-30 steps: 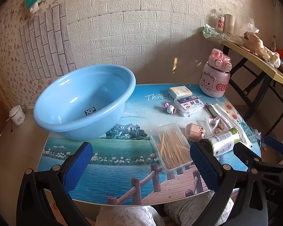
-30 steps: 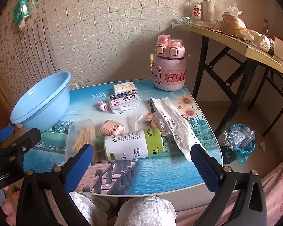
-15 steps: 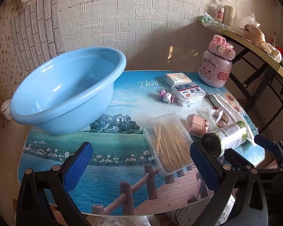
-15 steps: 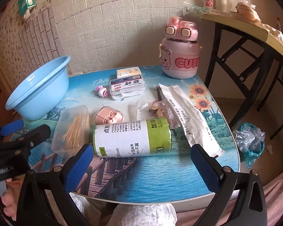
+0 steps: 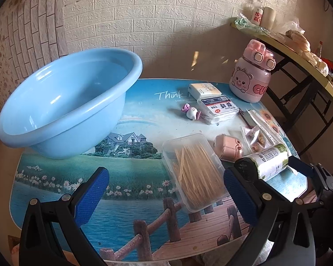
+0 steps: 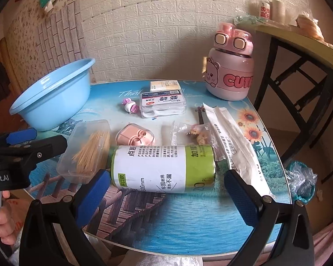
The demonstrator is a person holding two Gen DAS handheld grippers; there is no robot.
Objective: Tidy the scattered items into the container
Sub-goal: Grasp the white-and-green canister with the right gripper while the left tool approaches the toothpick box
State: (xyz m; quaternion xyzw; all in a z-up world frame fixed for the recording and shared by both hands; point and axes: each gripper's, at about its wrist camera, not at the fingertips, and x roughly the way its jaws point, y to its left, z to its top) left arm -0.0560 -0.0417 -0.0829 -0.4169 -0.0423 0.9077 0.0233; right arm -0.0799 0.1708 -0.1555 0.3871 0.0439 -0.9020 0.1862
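Observation:
A light blue basin (image 5: pixel 62 102) (image 6: pixel 53 93) stands empty at the table's back left. Scattered to its right lie a clear toothpick box (image 5: pixel 195 170) (image 6: pixel 88 148), a pink case (image 5: pixel 228 146) (image 6: pixel 135 136), a green-and-white bag roll (image 5: pixel 266 161) (image 6: pixel 164 168), a snack packet (image 6: pixel 193 130), a long white wrapper (image 6: pixel 235 146), two flat boxes (image 5: pixel 217 108) (image 6: pixel 164 104) and a small pink toy (image 5: pixel 191 113) (image 6: pixel 129 106). My left gripper (image 5: pixel 166 195) is open over the front edge, left of the toothpick box. My right gripper (image 6: pixel 166 192) is open, with the roll just ahead between its fingers.
A pink bear bottle (image 5: pixel 250 77) (image 6: pixel 230 68) stands at the table's back right. A cluttered folding table (image 6: pixel 299 40) is close on the right, with a bag (image 6: pixel 302 181) on the floor below. A brick wall backs the table (image 5: pixel 131 217).
Both grippers have moved forward toward the table. The roll now looms larger between the right fingers, and the toothpick box is closer to the left gripper. Nothing was taken hold of.

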